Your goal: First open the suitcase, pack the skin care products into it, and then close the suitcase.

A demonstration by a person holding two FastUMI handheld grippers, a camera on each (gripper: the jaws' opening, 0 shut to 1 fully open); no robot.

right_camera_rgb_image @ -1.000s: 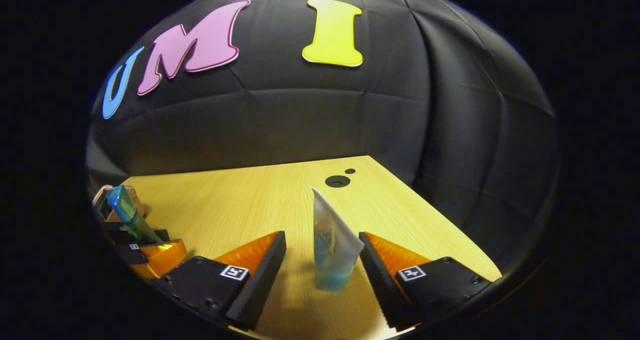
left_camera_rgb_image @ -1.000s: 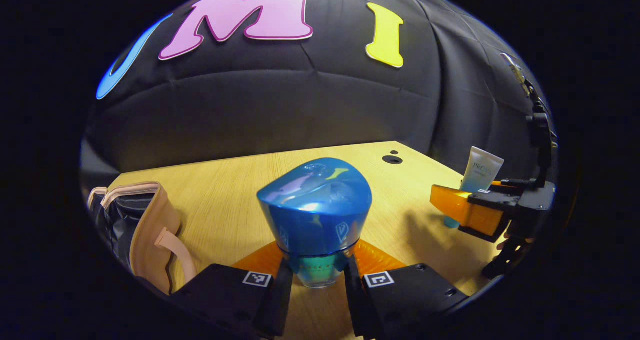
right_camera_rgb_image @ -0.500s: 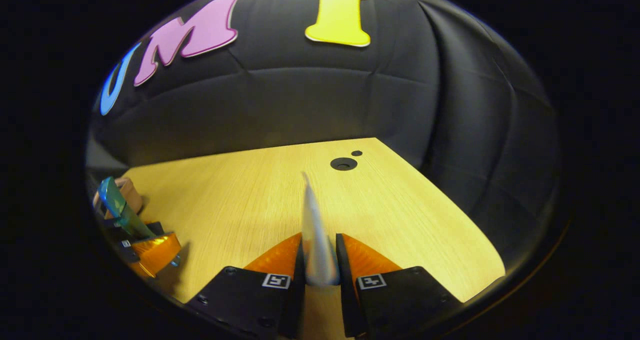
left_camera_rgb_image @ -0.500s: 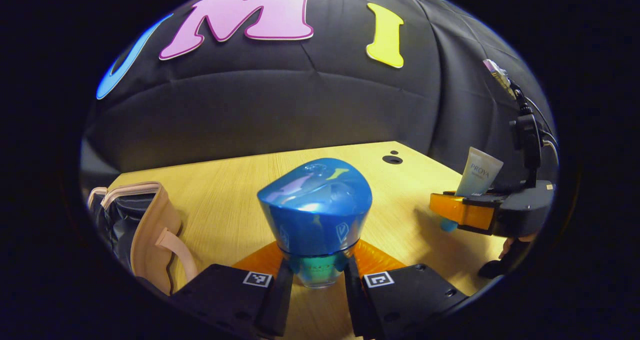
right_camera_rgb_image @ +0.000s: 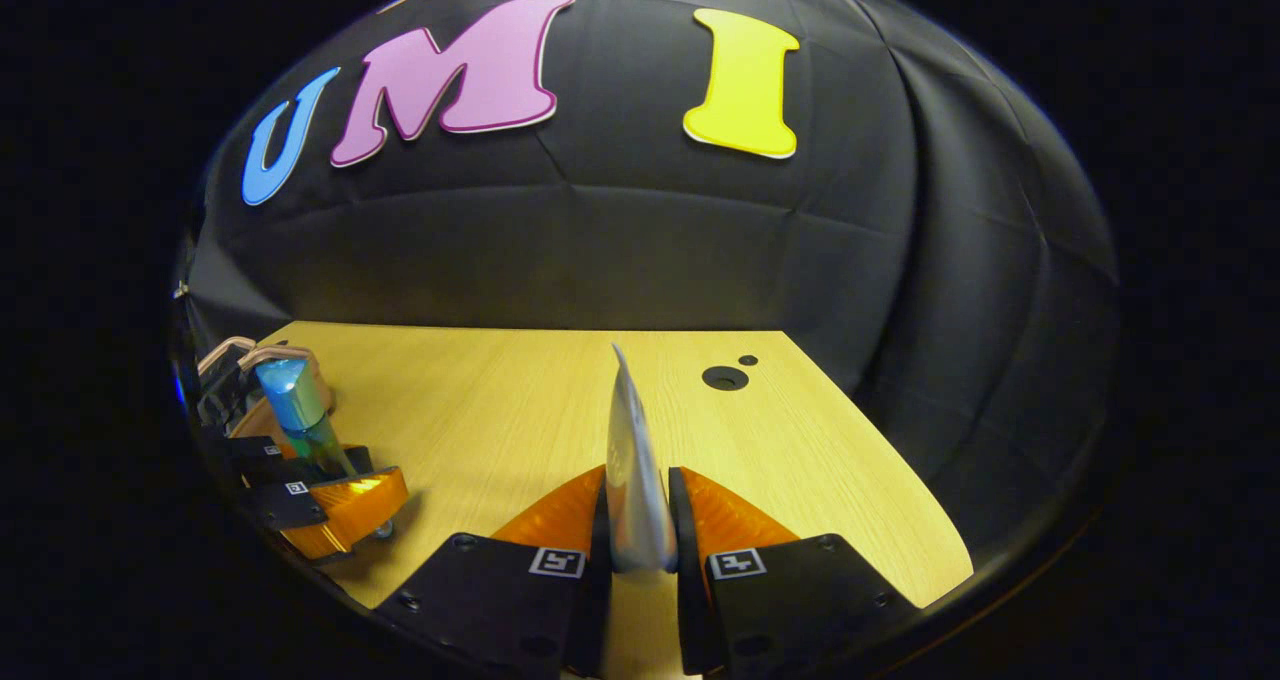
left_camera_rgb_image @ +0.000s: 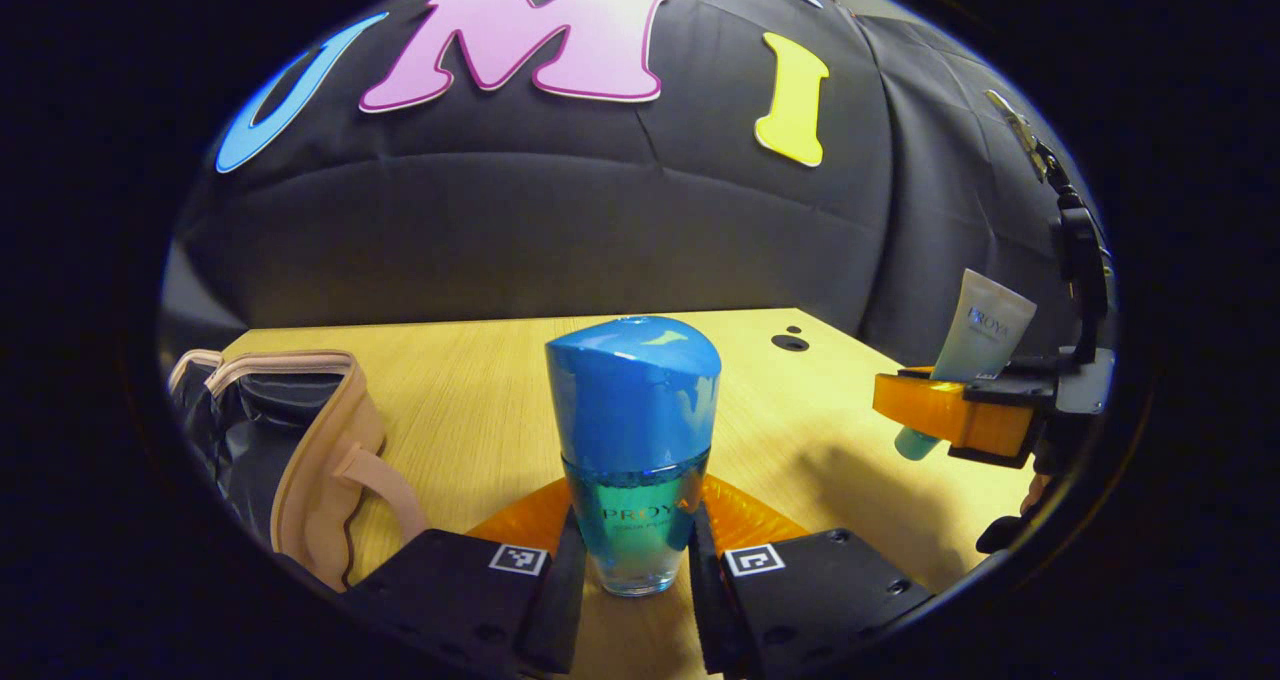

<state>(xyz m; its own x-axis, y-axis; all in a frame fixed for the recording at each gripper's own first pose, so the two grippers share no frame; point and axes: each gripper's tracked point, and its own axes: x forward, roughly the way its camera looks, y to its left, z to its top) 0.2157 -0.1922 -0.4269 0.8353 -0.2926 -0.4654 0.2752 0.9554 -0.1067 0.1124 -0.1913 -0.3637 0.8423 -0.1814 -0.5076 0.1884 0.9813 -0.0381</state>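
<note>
left gripper view, left to right: the suitcase [left_camera_rgb_image: 300,450] lies open at the left edge of the wooden table [left_camera_rgb_image: 470,410], its dark lining showing inside the tan rim. centre, the left gripper [left_camera_rgb_image: 627,580] pinches a bottle [left_camera_rgb_image: 633,440] with a blue cap, both fingers pressed on its lower glass body, bottle upright. far right, the right gripper [left_camera_rgb_image: 950,415] grips a pale tube [left_camera_rgb_image: 985,325], tilted, off the table.

right gripper view: the left gripper and bottle sit at far left beside the suitcase. centre, the tube stands edge-on, clamped between both fingers. two round holes [right_camera_rgb_image: 724,377] mark the table beyond it.
</note>
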